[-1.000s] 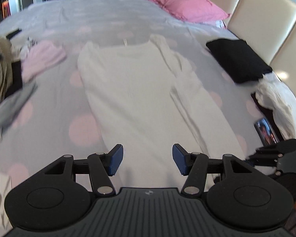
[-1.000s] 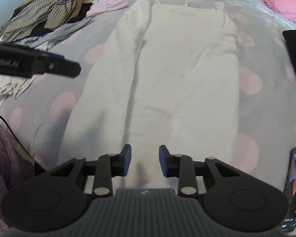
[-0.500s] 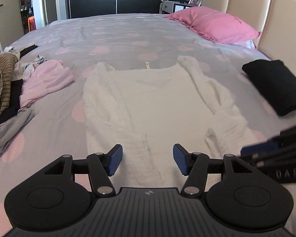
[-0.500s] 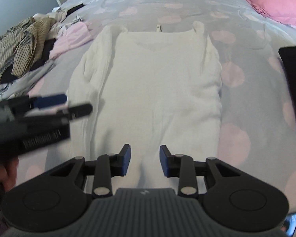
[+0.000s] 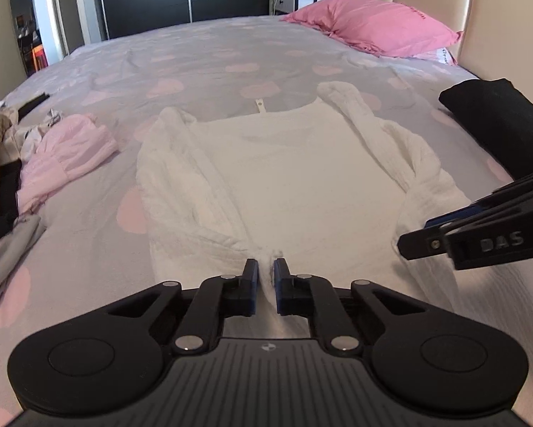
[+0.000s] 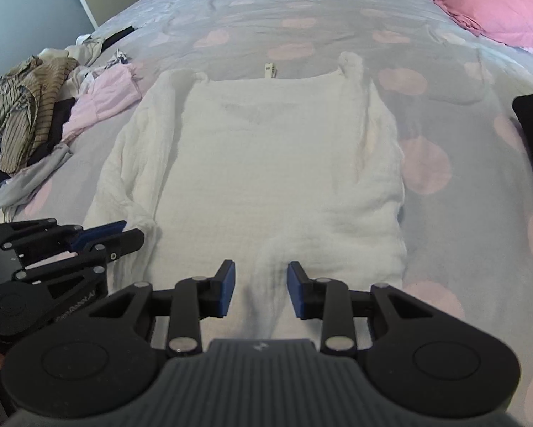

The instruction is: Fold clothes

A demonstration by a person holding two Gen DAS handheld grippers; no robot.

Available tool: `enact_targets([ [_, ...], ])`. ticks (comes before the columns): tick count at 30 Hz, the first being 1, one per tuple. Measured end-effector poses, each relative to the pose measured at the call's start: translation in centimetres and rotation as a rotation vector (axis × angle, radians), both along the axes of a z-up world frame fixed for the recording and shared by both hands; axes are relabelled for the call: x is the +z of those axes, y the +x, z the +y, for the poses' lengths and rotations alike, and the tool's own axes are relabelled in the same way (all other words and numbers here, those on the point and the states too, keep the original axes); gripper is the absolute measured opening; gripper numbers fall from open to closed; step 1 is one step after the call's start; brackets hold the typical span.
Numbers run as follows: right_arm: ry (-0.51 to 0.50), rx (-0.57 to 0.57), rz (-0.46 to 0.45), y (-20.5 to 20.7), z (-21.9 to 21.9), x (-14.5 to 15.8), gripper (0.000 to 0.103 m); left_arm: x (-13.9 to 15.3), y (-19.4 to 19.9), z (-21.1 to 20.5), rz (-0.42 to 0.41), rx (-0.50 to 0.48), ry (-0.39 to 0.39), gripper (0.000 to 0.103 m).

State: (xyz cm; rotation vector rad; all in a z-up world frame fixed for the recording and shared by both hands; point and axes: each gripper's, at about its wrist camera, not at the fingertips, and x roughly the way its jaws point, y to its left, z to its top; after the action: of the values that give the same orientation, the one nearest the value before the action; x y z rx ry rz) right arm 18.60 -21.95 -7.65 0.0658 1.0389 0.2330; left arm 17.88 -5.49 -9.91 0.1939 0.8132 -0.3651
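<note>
A white long-sleeved garment (image 5: 295, 178) lies flat on the bed, sleeves folded in along its sides and neckline at the far end. My left gripper (image 5: 265, 277) is at its near hem, left of the middle; its jaws are closing and a small gather of white fabric is pinched between the blue pads. In the right wrist view the same garment (image 6: 266, 160) fills the middle. My right gripper (image 6: 261, 284) hovers over the near hem with its jaws apart, a raised ridge of cloth between them untouched. Each gripper shows at the edge of the other's view.
The grey bedsheet with pink spots (image 5: 195, 53) spreads all round. A pink pillow (image 5: 373, 25) and a cream headboard (image 5: 497, 17) are at the far right. A folded black garment (image 5: 490, 124) lies right, a pink garment (image 5: 63, 153) and a striped clothes pile (image 6: 21, 106) left.
Both grippers have come in low towards the garment's near hem. The left jaws, wide apart before, have closed onto a fold of white fabric. The right jaws keep the same gap.
</note>
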Motion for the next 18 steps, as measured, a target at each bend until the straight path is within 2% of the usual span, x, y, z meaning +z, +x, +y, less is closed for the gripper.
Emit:
enact_targets([
  [2, -0.011, -0.007, 0.011, 0.3, 0.1, -0.7, 0.034, 1.1, -0.9, -0.4, -0.061, -0.036, -0.006, 0.007],
  [5, 0.001, -0.05, 0.045, 0.7, -0.6, -1.6, 0.012, 2.8, -1.7, -1.1, -0.122, -0.092, -0.046, 0.006],
  [7, 0.027, -0.065, 0.048, 0.7, -0.9, -1.4, 0.01, 3.7, -1.7, -1.6, -0.135, -0.128, -0.089, 0.006],
  [11, 0.066, -0.064, 0.033, 0.5, -1.1, -0.6, 0.009, 2.6, -0.5, -3.0, -0.083, -0.147, -0.075, 0.006],
  [16, 0.066, -0.046, 0.03, 0.6, -0.7, -0.7, 0.009, -1.5, 1.9, -3.2, 0.049, -0.087, -0.047, 0.006],
  [18, 0.109, -0.041, 0.021, 0.6, -0.8, -0.4, 0.006, -2.3, 2.1, -2.9, 0.066, -0.072, -0.053, 0.007],
])
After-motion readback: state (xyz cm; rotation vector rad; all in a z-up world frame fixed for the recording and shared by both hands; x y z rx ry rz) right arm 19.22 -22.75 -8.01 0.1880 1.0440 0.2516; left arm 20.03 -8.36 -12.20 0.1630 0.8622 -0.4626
